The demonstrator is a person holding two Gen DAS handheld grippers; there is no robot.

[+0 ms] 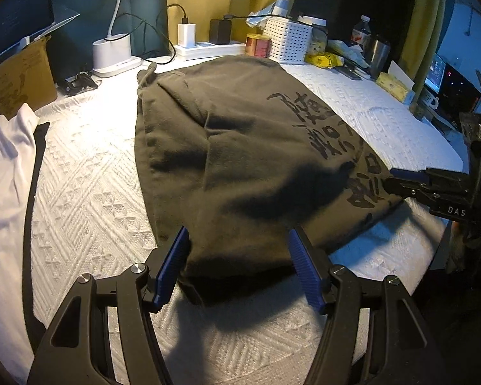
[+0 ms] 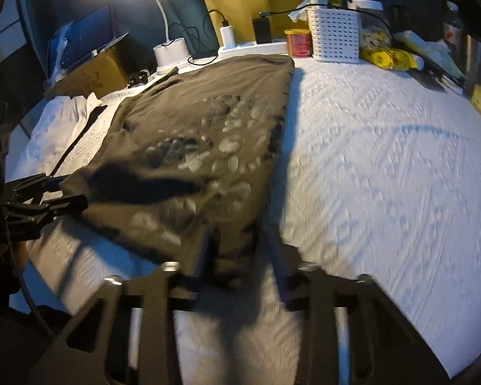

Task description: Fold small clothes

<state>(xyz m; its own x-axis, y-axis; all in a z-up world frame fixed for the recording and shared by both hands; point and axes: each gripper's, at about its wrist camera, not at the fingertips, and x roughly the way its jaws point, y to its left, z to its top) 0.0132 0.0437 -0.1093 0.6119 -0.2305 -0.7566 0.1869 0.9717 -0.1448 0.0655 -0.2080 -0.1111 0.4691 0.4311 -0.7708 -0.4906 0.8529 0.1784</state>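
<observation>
Olive-brown fabric takes up most of both views: a dark printed t-shirt (image 1: 240,147) is laid out on a white textured bedspread (image 1: 89,192), already doubled over with black lettering on the side toward the right gripper. From the right wrist view a faded whitish print can be seen on it too.

The left gripper (image 1: 237,269) is parked at the shirt's near hem with its blue pads (image 1: 173,269) spread apart; the hem sits between them but isn't pinched. The right gripper (image 2: 240,256) is blurred in its own camera, so the grip can't be read there. In the left view its tips are seen at the shirt's right edge, narrowed down on the cloth, though whether the fabric is truly clamped cannot be told.

A white garment (image 1: 6,166) is bunched at the left side of the bed. Along the back, a white perforated basket (image 1: 288,43), a red tin (image 1: 257,45), a power strip (image 1: 208,49) and a lamp base (image 1: 112,51) are lined up.
</observation>
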